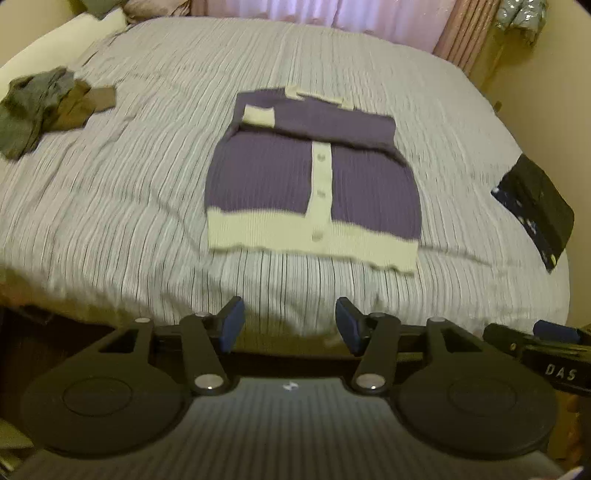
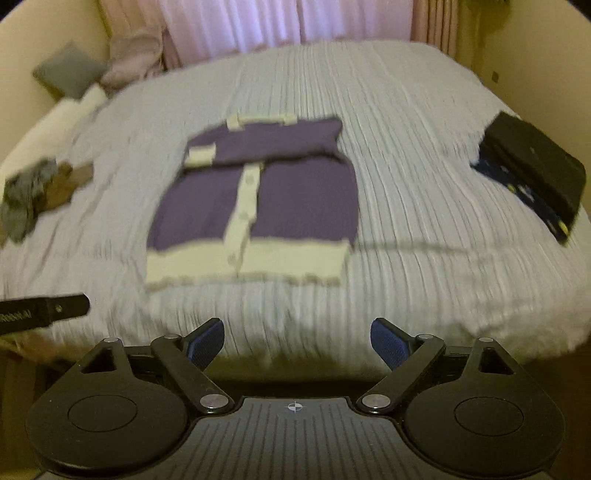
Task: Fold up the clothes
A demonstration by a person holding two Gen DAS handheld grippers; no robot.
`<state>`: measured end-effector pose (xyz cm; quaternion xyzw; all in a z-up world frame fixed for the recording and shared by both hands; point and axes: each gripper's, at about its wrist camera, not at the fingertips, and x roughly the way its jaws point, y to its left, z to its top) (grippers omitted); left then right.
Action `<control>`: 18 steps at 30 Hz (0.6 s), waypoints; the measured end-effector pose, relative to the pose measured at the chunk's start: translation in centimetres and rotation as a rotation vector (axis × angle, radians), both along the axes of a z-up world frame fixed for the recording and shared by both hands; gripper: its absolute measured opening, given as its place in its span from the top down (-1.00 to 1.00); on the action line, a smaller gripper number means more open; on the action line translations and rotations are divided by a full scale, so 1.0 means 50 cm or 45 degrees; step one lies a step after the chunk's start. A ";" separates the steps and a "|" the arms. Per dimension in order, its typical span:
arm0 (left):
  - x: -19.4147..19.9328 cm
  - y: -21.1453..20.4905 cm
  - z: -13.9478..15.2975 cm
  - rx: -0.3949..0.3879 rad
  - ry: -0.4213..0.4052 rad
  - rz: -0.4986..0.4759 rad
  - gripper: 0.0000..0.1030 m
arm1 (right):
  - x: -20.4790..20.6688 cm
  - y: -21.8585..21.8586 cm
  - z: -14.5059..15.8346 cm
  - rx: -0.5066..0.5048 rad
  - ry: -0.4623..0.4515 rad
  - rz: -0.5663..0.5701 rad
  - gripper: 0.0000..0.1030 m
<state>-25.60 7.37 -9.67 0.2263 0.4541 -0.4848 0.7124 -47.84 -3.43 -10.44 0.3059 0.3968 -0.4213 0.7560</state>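
Observation:
A purple cardigan (image 1: 314, 173) with cream hem, button band and cuffs lies flat in the middle of the bed, its sleeves folded across the chest; it also shows in the right wrist view as the cardigan (image 2: 258, 199). My left gripper (image 1: 290, 325) hangs above the bed's near edge, well short of the cream hem, jaws apart with nothing between them. My right gripper (image 2: 297, 343) hovers likewise over the near edge, jaws wide and empty. The right gripper's tip (image 1: 535, 339) shows at the right of the left wrist view.
The striped bedspread (image 1: 129, 192) covers the bed. A crumpled grey and brown pile of clothes (image 1: 44, 107) lies at the left. A dark folded stack (image 1: 535, 206) sits at the right edge. Pillows (image 2: 92, 74) and curtains (image 2: 277, 22) are at the back.

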 end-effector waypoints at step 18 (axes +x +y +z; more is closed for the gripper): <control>-0.088 0.133 0.095 -0.133 -0.110 0.089 -0.15 | -0.061 0.113 0.088 -0.148 -0.081 0.096 -0.73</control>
